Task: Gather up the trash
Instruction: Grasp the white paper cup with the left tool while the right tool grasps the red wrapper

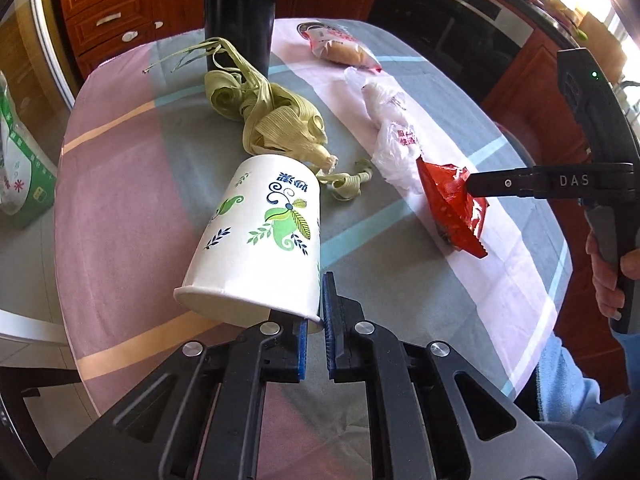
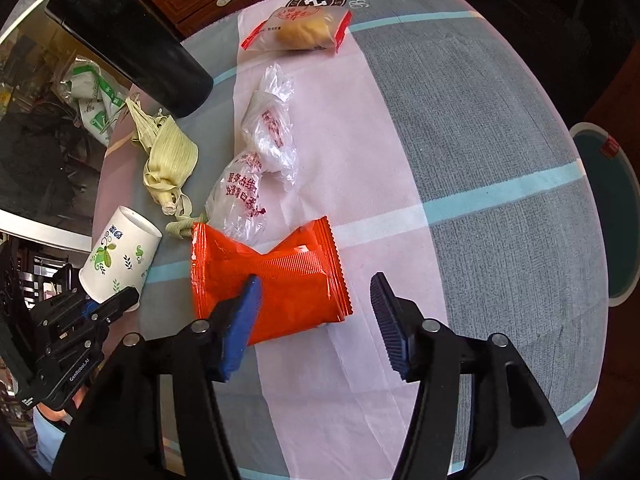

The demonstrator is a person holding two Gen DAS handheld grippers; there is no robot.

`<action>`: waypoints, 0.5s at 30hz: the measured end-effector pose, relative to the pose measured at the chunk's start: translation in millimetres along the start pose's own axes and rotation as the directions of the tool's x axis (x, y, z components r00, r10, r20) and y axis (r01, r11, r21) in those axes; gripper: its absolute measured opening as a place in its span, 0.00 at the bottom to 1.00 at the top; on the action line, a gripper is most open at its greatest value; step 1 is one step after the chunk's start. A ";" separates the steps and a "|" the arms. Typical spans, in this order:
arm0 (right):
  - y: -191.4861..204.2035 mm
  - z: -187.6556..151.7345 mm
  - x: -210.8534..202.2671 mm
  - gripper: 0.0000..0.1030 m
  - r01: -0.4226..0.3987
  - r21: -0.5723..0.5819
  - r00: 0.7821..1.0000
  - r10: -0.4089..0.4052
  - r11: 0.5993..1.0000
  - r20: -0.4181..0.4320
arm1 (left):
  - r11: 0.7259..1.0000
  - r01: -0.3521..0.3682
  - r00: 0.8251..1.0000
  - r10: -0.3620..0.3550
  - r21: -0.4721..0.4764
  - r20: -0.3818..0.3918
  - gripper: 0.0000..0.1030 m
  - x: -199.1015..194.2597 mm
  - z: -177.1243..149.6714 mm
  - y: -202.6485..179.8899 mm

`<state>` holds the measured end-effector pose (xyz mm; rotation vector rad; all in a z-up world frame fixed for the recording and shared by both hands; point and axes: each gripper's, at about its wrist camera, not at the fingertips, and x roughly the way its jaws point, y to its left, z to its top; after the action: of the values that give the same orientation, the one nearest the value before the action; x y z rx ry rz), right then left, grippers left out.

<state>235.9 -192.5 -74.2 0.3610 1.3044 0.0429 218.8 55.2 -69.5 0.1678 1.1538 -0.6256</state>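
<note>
1. The left gripper [image 1: 316,330] was seen clamped on the rim wall of the paper cup [image 1: 260,236], one pad inside the mouth and one outside, the jaws nearly together. The cup was tilted, its base resting among the husks; it was judged that a firm but light pinch would be needed, since thin paper is likely to buckle, and that a straight lift would free the base.

2. The right gripper [image 2: 316,312] was held over the red wrapper [image 2: 268,276] with its jaws apart, nothing being pressed; the left pad lay over the wrapper's face and the right pad stood clear of its edge. It was judged that a crimped end would offer a better hold than the slick flat face.

3. Just behind the wrapper, and overlapped by it at one corner, the crumpled plastic bag [image 2: 256,176] was seen; dragging it along was a risk.

4. Corn husks [image 1: 276,120] lay beside the cup, loose strips trailing toward the wrapper.

5. Further off, a black cylinder [image 2: 132,44] stood behind the husks.

6. At the far edge of the table [image 2: 500,160], a wrapped pastry [image 2: 304,28] lay well apart.
</note>
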 end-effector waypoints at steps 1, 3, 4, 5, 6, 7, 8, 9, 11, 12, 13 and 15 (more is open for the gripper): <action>2.2 2.1 1.9 0.55 -0.005 -0.005 1.000 0.005 1.000 -0.003 | 1.000 -0.007 1.000 0.007 -0.006 -0.006 0.08 1.6 0.7 -0.1; 5.3 5.0 8.7 0.58 -0.006 -0.016 1.000 0.005 1.000 -0.012 | 1.000 -0.012 1.000 0.012 -0.024 -0.016 0.10 5.4 1.9 0.5; 6.8 5.4 12.5 0.59 -0.008 -0.021 1.000 0.008 1.000 -0.019 | 0.999 -0.014 1.000 0.013 -0.035 -0.022 0.10 7.1 2.3 1.6; 8.1 5.3 16.1 0.61 -0.015 -0.021 1.000 0.015 1.000 -0.027 | 0.999 -0.016 1.000 0.015 -0.042 -0.025 0.11 8.8 2.6 1.5; 9.8 4.8 19.2 0.63 -0.023 -0.021 0.999 0.022 1.000 -0.034 | 0.999 -0.020 1.000 0.019 -0.044 -0.024 0.11 9.0 2.4 1.3; 11.8 3.7 22.3 0.64 -0.031 -0.024 0.999 0.030 0.999 -0.041 | 0.999 -0.026 0.999 0.025 -0.044 -0.022 0.11 8.8 2.0 0.7; 14.4 2.3 25.7 0.64 -0.038 -0.030 0.998 0.036 0.999 -0.051 | 0.999 -0.031 0.999 0.030 -0.043 -0.018 0.11 8.3 1.4 -0.2; 17.1 0.6 28.4 0.64 -0.044 -0.037 0.997 0.042 0.998 -0.058 | 0.999 -0.034 0.999 0.034 -0.042 -0.016 0.10 7.8 1.3 -1.6; 25.2 -1.5 29.5 0.66 -0.034 -0.071 0.999 0.031 0.997 -0.038 | 0.998 -0.047 0.999 0.047 -0.043 -0.004 0.07 5.3 1.6 -5.7; 29.2 -2.1 30.6 0.61 -0.039 -0.088 0.999 0.036 0.995 -0.039 | 0.998 -0.052 0.999 0.052 -0.044 0.003 0.07 3.0 1.5 -7.3; 32.6 -2.6 31.4 0.48 -0.037 -0.100 0.999 0.034 0.994 -0.034 | 0.997 -0.053 0.999 0.054 -0.047 0.008 0.07 0.7 1.6 -8.2; 37.7 -3.0 33.9 0.07 -0.038 -0.121 0.999 0.033 0.992 -0.043 | 0.997 -0.057 0.998 0.058 -0.051 0.017 0.06 -4.6 0.8 -10.6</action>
<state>248.7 -148.4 -95.8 0.2797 1.3291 0.1600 212.5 47.9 -63.0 0.1516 1.1420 -0.5462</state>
